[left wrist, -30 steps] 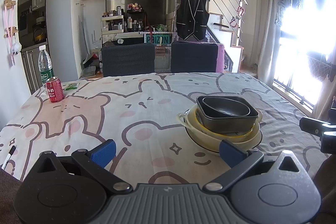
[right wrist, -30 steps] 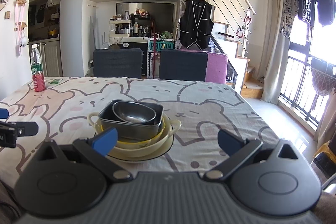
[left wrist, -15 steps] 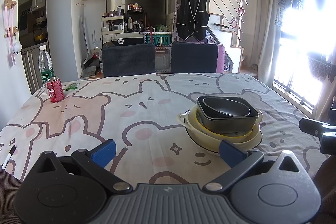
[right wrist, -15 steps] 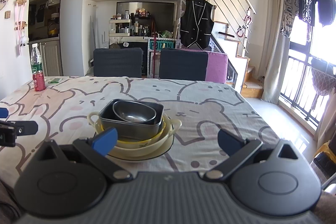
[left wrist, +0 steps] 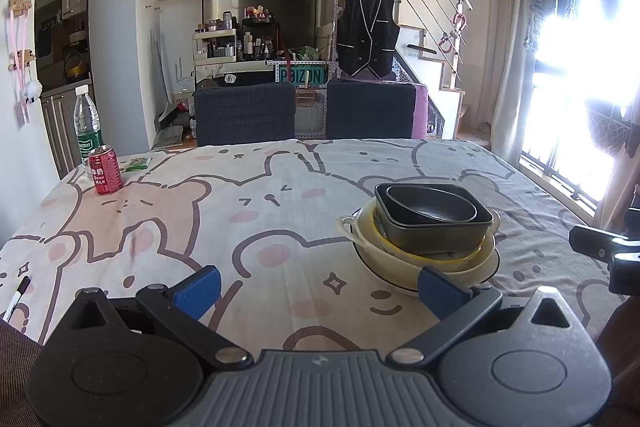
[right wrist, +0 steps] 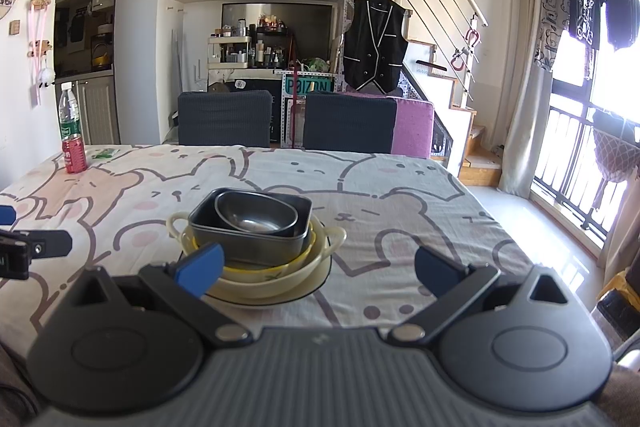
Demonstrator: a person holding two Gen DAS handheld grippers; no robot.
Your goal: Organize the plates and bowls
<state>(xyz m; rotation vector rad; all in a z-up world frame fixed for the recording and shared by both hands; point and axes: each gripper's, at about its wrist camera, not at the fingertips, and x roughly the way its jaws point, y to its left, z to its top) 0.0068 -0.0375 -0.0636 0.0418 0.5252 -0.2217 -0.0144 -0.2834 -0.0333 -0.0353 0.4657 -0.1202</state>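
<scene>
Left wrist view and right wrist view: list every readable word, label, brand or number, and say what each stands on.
"POIZON": teal sign behind the chairs; partly hidden by a pole in the right wrist view.
"DRINK MILK": red can, under characters too small to read.
Green label on the water bottle: blurred, not legible.
Green packet beside the can: print too small.
Marker at the table's left edge: no legible print.

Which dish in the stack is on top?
The oval dark metal bowl, nested inside the square dark pan; the yellow and cream bowls and the plate sit below.
</scene>
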